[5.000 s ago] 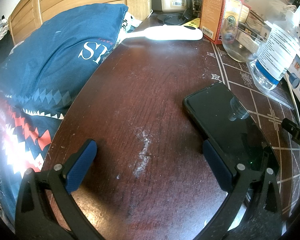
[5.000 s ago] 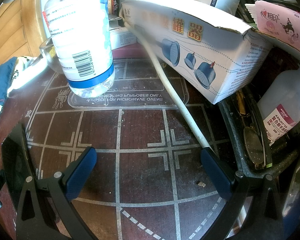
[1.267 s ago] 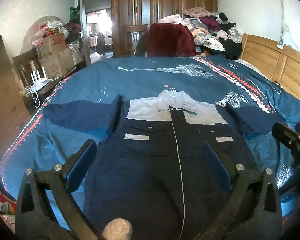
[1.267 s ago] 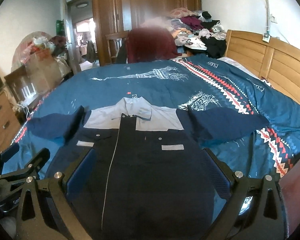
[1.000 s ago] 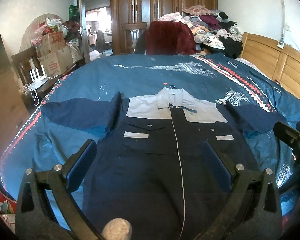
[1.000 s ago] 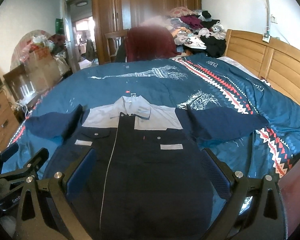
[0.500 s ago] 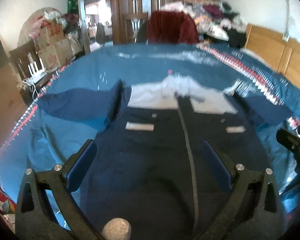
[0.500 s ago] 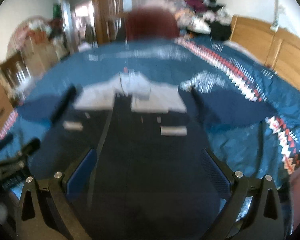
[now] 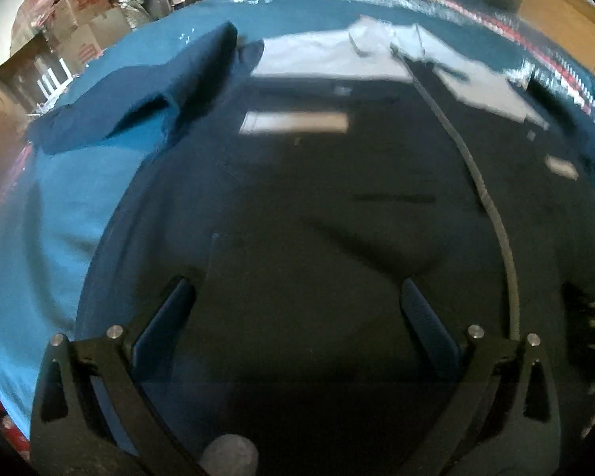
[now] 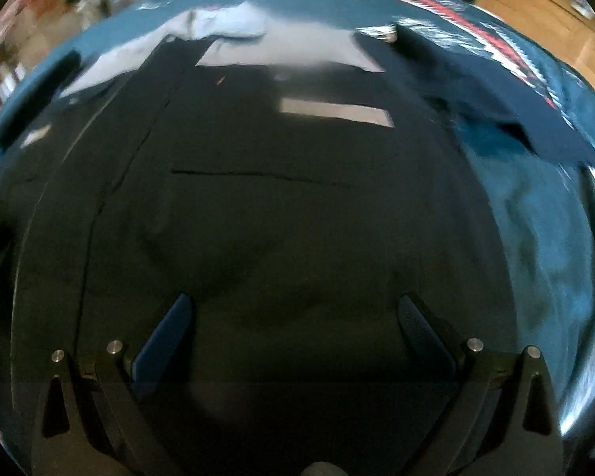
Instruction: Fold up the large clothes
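A home bedroom — blue bedspread, wooden headboard.

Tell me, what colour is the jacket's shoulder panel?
Pale grey shoulder panel, above the dark navy body; clearest in the left wrist view.

The dark jacket lies flat on the blue blanket, and nothing stands on top of it. The left gripper and the right gripper both have their fingers wide apart, with only flat cloth between them. Bare blanket sits open on each side of the jacket. Far off, cardboard boxes block the left edge, and a wooden headboard blocks the right edge.
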A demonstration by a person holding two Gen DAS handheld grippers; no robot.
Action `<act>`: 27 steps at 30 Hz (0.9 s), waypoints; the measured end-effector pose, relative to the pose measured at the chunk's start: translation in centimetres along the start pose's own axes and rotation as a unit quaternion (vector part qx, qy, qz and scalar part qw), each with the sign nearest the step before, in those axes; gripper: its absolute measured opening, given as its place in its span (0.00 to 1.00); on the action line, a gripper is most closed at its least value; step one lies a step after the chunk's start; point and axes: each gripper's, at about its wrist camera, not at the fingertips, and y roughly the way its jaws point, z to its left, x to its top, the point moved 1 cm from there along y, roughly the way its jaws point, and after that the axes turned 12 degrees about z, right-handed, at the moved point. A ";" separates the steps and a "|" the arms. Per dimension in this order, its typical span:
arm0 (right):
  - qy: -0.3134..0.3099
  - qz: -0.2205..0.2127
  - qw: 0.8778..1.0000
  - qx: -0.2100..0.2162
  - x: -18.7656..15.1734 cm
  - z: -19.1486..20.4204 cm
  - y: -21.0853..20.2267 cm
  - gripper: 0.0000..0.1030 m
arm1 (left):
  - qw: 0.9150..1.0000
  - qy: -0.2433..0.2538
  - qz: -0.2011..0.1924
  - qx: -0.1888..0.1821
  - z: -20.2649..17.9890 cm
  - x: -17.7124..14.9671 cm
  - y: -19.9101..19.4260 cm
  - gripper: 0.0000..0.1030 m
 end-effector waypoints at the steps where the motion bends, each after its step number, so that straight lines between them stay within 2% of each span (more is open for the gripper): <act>1: -0.012 0.017 1.000 0.015 0.6 -0.5 -0.2 1.00 | 1.000 -0.002 -0.013 -0.001 -0.2 0.6 -0.7 1.00; 3: 0.000 0.025 0.998 0.060 1.6 -3.3 -2.1 0.88 | 0.999 0.006 -0.042 -0.008 -1.6 2.1 -2.0 1.00; 5: 0.015 0.001 0.996 0.085 2.3 -7.7 -4.7 0.89 | 0.998 0.012 -0.062 -0.020 -2.8 3.4 -2.3 1.00; 8: 0.078 -0.037 0.991 0.100 4.3 -18.7 -7.7 0.99 | 0.996 0.013 -0.078 -0.044 -5.0 5.7 -1.9 1.00; 11: 0.162 -0.058 0.981 0.088 6.8 -31.2 -8.5 0.99 | 0.994 0.032 -0.089 -0.058 -8.2 7.9 -1.5 1.00; 12: 0.190 -0.062 0.976 0.083 7.6 -34.8 -8.5 0.99 | 0.993 0.045 -0.092 -0.057 -9.4 8.3 -1.3 1.00; 14: 0.260 -0.069 0.958 0.102 8.5 -43.2 -8.0 0.99 | 0.993 0.071 -0.083 -0.051 -11.7 9.0 -0.1 1.00; 17: 0.350 -0.063 0.924 0.144 8.8 -52.1 -5.9 0.96 | 0.994 0.096 -0.028 -0.049 -13.4 9.2 3.1 1.00; 18: 0.366 -0.061 0.914 0.164 8.8 -54.0 -5.1 0.93 | 0.994 0.101 -0.002 -0.041 -13.7 9.0 4.6 1.00; 20: 0.385 -0.048 0.903 0.183 9.0 -56.5 -3.2 0.86 | 0.994 0.100 -0.001 -0.045 -13.4 8.5 5.5 1.00; 23: 0.374 -0.038 0.906 0.197 9.3 -56.3 -1.9 0.78 | 0.993 0.096 -0.002 -0.062 -12.8 8.1 5.4 1.00; 25: 0.363 -0.044 0.911 0.189 9.7 -55.9 -1.8 0.76 | 0.993 0.106 -0.001 -0.055 -13.0 7.6 5.3 1.00; 27: 0.354 -0.051 0.917 0.178 10.2 -56.5 -1.8 0.71 | 0.993 0.112 0.000 -0.048 -12.9 7.4 5.2 1.00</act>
